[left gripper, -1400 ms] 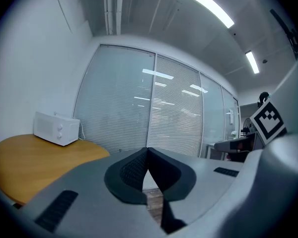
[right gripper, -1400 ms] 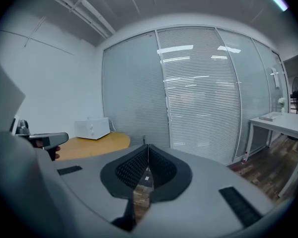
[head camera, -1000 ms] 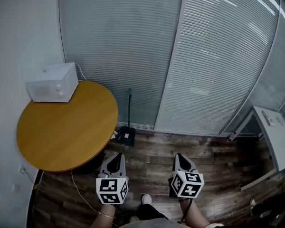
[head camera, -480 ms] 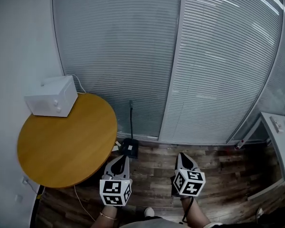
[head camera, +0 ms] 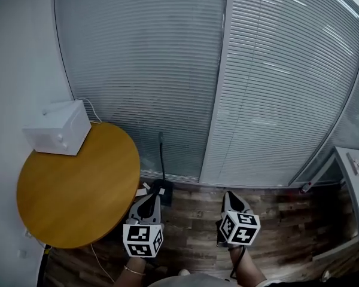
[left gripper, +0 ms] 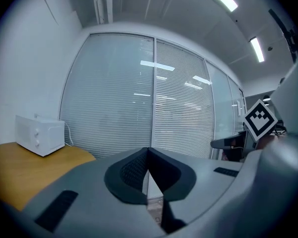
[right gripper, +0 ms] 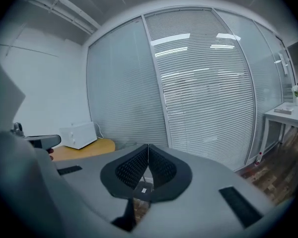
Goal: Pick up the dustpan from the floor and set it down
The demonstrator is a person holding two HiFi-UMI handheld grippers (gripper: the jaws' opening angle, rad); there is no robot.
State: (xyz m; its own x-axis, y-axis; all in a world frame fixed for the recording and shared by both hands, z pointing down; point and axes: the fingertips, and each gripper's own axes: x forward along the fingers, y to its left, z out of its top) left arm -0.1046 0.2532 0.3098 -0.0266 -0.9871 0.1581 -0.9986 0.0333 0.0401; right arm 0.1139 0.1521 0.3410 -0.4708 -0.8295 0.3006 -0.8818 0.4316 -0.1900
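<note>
On floor [head camera: 287,220] beside table [head camera: 72,184]: dustpan [head camera: 162,191], handle [head camera: 162,157] upright, contents unclear.

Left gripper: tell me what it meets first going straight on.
Likely the dustpan, standing just beyond the left gripper, jaws shut; if it misses, the blinds. Depth is unclear.

Office room: blind-covered glass partitions [head camera: 227,82], round wooden table [head camera: 78,184], white desk [head camera: 358,181]

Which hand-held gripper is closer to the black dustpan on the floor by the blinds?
Left. In the head view the left hand-held gripper points at the dustpan, its tips right by the pan; the right hand-held gripper is off to the dustpan's right, clearly apart.
</note>
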